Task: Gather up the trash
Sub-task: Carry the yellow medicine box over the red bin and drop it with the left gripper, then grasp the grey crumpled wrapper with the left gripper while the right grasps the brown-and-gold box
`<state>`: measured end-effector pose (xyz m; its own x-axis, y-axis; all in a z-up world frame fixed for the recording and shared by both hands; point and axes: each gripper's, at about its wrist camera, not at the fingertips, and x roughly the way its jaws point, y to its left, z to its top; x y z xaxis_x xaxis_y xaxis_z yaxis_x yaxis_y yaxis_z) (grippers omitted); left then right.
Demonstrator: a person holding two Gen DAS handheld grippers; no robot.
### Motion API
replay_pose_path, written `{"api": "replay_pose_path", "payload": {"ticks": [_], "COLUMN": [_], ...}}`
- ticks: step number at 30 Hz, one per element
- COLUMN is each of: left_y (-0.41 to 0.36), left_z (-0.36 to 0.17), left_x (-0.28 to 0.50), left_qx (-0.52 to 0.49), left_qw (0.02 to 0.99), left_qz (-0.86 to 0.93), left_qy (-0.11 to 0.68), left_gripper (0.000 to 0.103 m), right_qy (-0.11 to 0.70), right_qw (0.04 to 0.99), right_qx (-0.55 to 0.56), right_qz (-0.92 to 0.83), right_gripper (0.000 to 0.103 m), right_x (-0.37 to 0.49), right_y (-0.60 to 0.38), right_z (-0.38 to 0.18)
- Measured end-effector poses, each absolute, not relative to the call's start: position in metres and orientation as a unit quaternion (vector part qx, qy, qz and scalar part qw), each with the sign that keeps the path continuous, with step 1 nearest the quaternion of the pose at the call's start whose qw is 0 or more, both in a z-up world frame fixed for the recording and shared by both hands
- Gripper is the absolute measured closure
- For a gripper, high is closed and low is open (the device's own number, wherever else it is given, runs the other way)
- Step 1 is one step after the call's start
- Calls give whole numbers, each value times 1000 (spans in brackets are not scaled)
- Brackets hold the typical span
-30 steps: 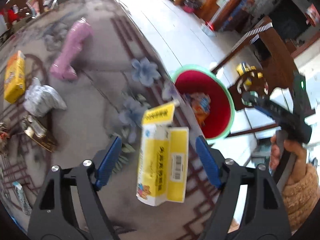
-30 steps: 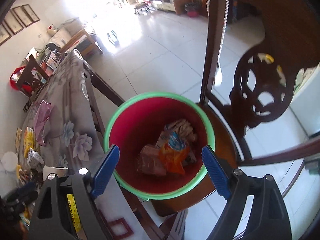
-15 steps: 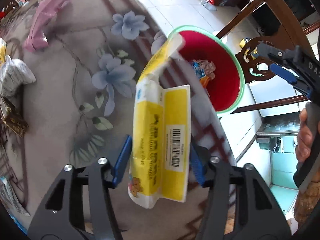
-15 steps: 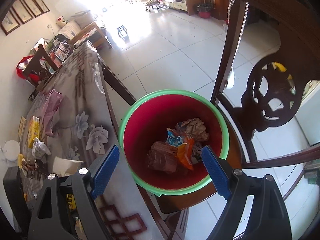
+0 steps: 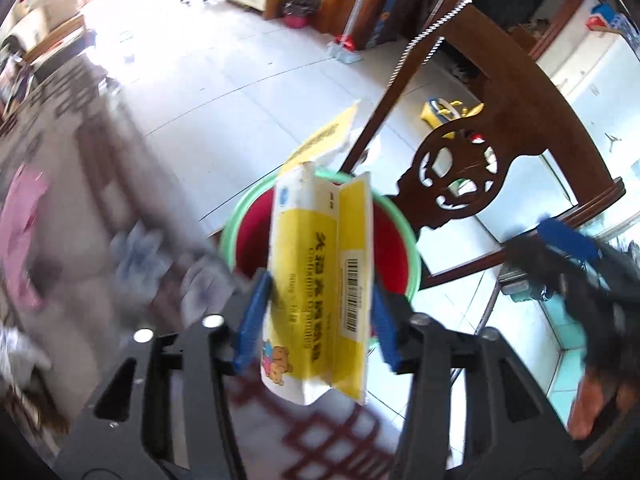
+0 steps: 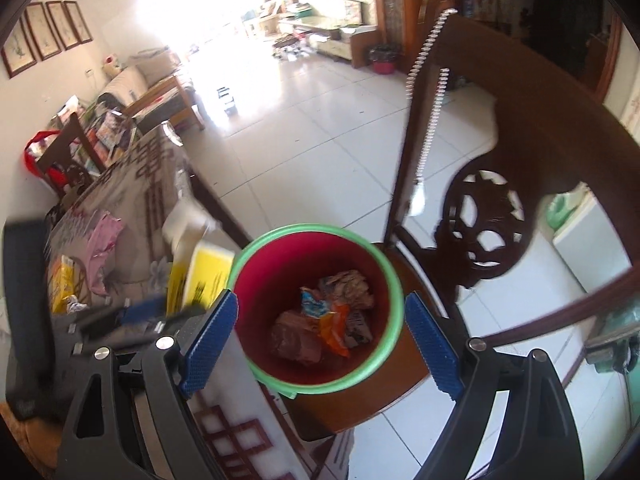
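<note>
**Inspector:** Report the item's position and heading.

**Assistant:** The yellow-and-white carton (image 5: 320, 280) is clamped between the blue pads of the left gripper (image 5: 316, 312), upright, long axis running away from the camera, torn top flap flared toward the chair. It hangs at the table's edge, in line with the red bin (image 5: 390, 240) with the green rim.

**Inspector:** The other tool?

**Assistant:** The right gripper (image 6: 320, 340) has its jaws spread wide and nothing between them; it hangs over the bin, which stands on the seat of a carved wooden chair (image 6: 492, 236).

**Inspector:** Surroundings and obstructions?

**Assistant:** The chair back rises just behind the bin. Crumpled wrappers (image 6: 332, 320) already lie inside. On the flowered tablecloth (image 6: 132, 200) sit a pink bag (image 6: 100, 248) and a yellow pack (image 6: 62, 284), well apart from the bin. The left-wrist view is blurred toward the table.

**Inspector:** Markings?

**Assistant:** A barcode on the carton's yellow side panel, a cartoon bear near the bottom, and large Chinese characters I cannot read through the blur.
</note>
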<state>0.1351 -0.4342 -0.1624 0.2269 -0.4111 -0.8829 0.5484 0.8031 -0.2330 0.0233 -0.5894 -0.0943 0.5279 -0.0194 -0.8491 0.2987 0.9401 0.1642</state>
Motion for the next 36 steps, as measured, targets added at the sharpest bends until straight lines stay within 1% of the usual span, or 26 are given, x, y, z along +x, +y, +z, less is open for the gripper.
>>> {"api": "replay_pose_path", "payload": {"ticks": [1,2,4,8,10,13,15,18,24,28,32,35,36], "left_y": [-439,-439,-434,-413,-385,-340,-304,-247,-130,-69,-25,7,14], "left_z": [-163,-164,-163,-156,-147,-133,-125,-120,-128,-129,-133,-150,-162], "left_x": [137,139,139,127,120,104,92,75,42,24,10,4,4], "left_qx": [64,63,56,39,25,-5,-15,-30,-80,-98,-99,-89,-82], "left_qw": [781,781,784,793,802,824,837,849,850,852,849,838,826], "left_qz": [-309,-310,-308,-291,-271,-234,-204,-156,-56,-17,6,8,-3], "left_qy": [539,539,536,534,531,516,507,504,517,514,519,538,558], "left_gripper": [47,39,31,29,29,21,20,20,20,20,19,19,19], "right_qy": [477,476,474,468,468,467,469,480,481,475,495,516,522], "right_qw": [861,861,862,865,866,868,869,868,873,875,857,838,834], "right_qx": [145,143,140,135,134,134,130,112,78,70,83,103,104], "right_qz": [-98,-105,-115,-120,-116,-100,-90,-63,6,56,117,144,145], "right_gripper": [20,20,20,19,19,16,13,12,7,7,7,7,7], "right_x": [21,16,8,-3,-5,-7,-6,-1,4,4,7,7,7], "right_y": [-591,-592,-592,-586,-580,-562,-547,-513,-425,-365,-316,-289,-283], "right_z": [-93,-91,-88,-81,-80,-77,-77,-78,-76,-74,-85,-95,-96]}}
